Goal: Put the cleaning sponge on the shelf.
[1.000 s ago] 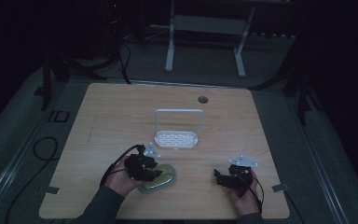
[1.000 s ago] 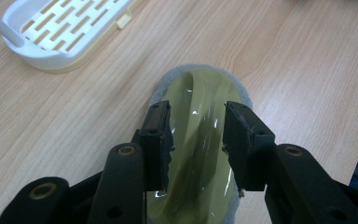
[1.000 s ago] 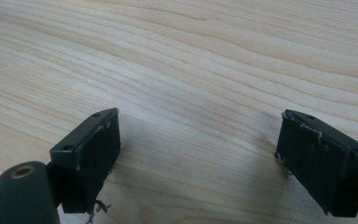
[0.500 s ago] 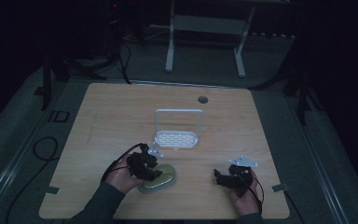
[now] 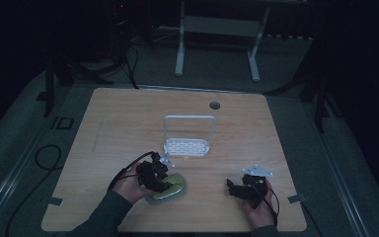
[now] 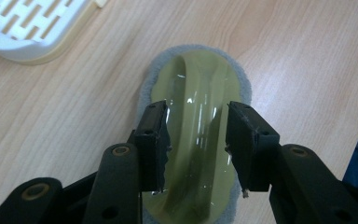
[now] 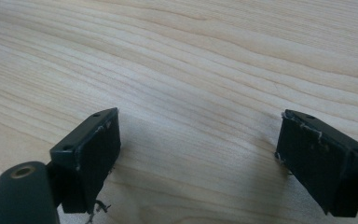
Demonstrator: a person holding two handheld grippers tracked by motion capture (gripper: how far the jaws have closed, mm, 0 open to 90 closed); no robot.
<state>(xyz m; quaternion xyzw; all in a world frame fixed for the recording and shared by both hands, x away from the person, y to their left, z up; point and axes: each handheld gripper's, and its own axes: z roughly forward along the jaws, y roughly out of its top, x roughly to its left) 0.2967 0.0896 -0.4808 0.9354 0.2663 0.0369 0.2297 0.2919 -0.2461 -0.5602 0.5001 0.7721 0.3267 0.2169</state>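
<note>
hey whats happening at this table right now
A person holds a gripper in each hand at a wooden table. The left gripper sits over a yellow-green scrubbing brush with a grey pad, its jaws straddling the raised handle; they have just been opening and do not seem to press on it. The right gripper hangs open over bare wood. A white slotted rack stands behind the brush.

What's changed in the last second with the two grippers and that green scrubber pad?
The left gripper has just been opening its jaws; they now straddle the raised handle of the green scrubber without pressing it, so it looks let go. The scrubber lies flat on the table where it was. The right gripper, open over bare wood, and the white rack have not moved.
</note>
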